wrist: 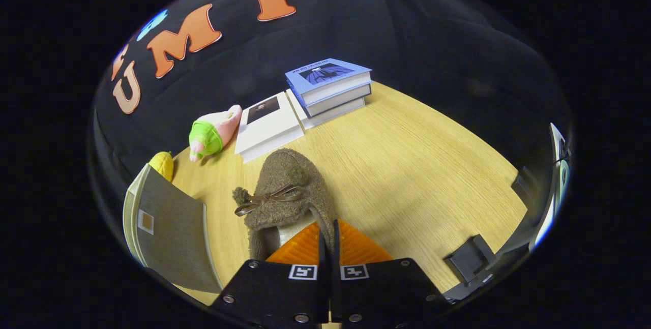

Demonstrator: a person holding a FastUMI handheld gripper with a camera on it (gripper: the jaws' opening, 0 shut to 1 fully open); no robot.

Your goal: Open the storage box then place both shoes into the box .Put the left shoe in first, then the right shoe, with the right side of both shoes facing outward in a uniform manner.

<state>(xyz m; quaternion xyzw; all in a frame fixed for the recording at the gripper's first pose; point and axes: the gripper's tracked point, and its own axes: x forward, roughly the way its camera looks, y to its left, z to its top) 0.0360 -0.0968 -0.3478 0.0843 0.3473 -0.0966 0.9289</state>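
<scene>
The jaws hide the brown shoe's (285, 186) heel; the storage box (168, 227) is cut off.

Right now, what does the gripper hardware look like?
The gripper has two fingers with ribbed faces, each on a flat black plate. Each plate carries a small square black-and-white tag near the gap and silver screw heads at its corners.

Claw-mounted fisheye, angled down, close over shoe (285, 191) and table (407, 166).
</scene>
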